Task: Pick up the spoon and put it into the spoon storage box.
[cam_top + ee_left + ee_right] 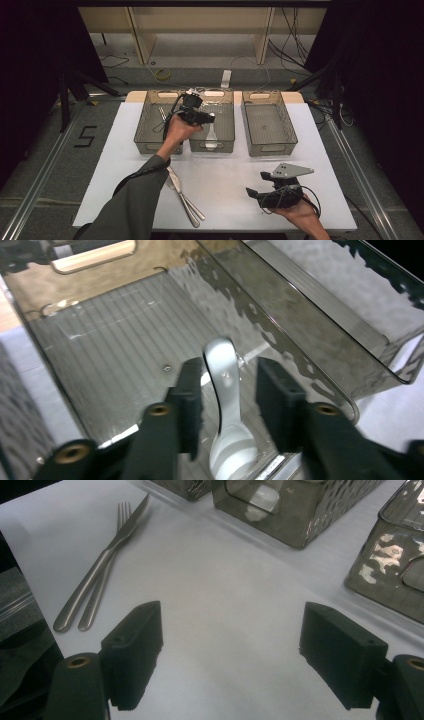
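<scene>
Sorting stood partway: the spoon (225, 405) lay in the middle bin (225, 142), between the left gripper's (229, 390) jaws, which stood apart and off it. A fork (162, 114) sat in the left bin (142, 145). A knife (107, 555) and fork (102, 577) waited on the table (225, 185); the right gripper (232, 655) gaped, idle.

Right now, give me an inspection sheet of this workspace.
Surface: white table top, flat, on grey floor.
Job's things: white spoon lying in the middle bin; another utensil in the left bin; right bin holds nothing seen.
Clutter: knife and fork lying together on the table.
Grippers: left hand-held gripper jaws apart either side of the spoon, not pressing it; right hand-held gripper wide open above bare table.
Cables: one trails from each gripper; loose ones on the floor behind.
Surroundings: wooden shelving, dark curtains.
</scene>
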Demonstrator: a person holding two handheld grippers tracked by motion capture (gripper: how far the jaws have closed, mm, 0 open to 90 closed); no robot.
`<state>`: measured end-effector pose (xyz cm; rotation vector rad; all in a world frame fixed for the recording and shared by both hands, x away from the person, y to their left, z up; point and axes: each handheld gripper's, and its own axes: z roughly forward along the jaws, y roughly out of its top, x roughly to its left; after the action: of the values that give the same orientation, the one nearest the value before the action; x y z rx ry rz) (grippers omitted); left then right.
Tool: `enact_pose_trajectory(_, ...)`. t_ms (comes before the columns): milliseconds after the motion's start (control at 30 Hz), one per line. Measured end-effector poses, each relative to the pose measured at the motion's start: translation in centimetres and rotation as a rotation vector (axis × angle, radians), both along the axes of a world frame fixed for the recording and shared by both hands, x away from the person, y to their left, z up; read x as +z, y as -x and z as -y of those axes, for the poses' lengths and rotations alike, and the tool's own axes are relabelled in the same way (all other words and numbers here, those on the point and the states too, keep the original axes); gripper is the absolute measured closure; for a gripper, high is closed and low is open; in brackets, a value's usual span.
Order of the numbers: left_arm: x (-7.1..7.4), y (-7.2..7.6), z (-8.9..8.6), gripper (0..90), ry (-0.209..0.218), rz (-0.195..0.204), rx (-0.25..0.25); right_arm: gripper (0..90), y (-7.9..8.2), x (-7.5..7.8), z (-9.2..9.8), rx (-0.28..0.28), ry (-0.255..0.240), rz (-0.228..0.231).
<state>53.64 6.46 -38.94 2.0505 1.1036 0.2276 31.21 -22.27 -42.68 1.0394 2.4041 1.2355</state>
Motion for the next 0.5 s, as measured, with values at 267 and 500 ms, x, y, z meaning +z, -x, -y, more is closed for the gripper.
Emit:
enact_pose_trajectory(267, 1.1, 0.7, -0.4, 37.8, -0.008, 0.004, 0.0, 26.0, 0.0, 0.0, 0.0, 0.001, 0.001, -0.003)
enact_pose_trajectory(500, 1.2, 2.0, -0.8, 29.2, -0.026, -0.005, -0.06, 26.0, 0.1, 0.0, -0.1, 0.002, 0.002, 0.0)
